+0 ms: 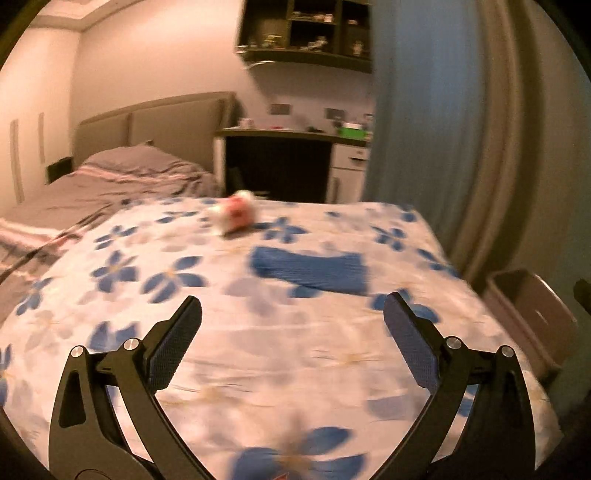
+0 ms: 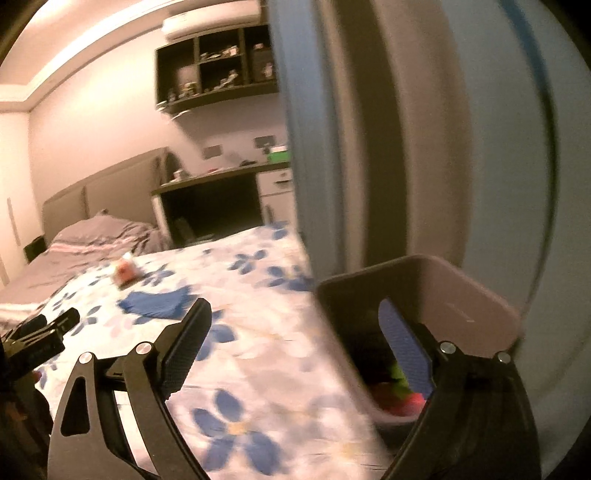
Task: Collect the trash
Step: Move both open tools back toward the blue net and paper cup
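Bedroom, floral-covered surface [image 1: 258,369]: bin [image 2: 480,295] already holds colourful scraps, a pink-white wrapper [image 1: 236,216] and blue cloth [image 1: 310,269] remain — left claw [image 1: 291,317] and right claw [image 2: 295,332] both released, empty.

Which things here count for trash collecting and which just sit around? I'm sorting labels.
Job: crumpled wrapper, bin, trash in bin.
Lying about: blue cloth, floral sheet, pillow, desk, shelf.
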A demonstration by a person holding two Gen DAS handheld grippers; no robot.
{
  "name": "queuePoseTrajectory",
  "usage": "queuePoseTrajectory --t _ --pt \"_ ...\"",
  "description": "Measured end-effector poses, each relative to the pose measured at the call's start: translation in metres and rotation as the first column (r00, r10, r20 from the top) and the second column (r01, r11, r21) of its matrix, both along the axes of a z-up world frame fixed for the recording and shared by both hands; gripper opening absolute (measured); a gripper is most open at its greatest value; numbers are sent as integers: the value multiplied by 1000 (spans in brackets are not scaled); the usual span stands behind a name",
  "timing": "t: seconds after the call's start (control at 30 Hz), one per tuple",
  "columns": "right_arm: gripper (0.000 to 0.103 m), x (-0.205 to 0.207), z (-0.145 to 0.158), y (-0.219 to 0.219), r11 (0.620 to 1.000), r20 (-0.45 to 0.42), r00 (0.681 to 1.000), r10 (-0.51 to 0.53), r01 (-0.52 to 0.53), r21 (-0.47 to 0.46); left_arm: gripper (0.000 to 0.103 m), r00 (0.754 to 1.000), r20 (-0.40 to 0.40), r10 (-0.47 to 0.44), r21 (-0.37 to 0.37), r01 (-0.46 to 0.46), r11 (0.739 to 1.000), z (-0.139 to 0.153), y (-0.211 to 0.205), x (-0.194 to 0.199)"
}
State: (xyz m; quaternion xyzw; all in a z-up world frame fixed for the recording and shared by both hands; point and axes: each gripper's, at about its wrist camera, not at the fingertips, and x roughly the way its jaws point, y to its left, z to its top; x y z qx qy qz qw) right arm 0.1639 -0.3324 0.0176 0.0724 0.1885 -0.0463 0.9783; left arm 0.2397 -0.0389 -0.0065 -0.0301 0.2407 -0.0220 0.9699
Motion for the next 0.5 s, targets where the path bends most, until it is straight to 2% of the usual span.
queuePoseTrajectory --t 0.23,0.5 --pt "89 46 -4 67 993 -40 993 114 -115 -27 97 993 14 120 -2 -120 993 5 68 6" --pt "88 113 -21 123 983 -93 982 163 -170 -76 97 980 42 196 -35 -195 980 8 117 28"
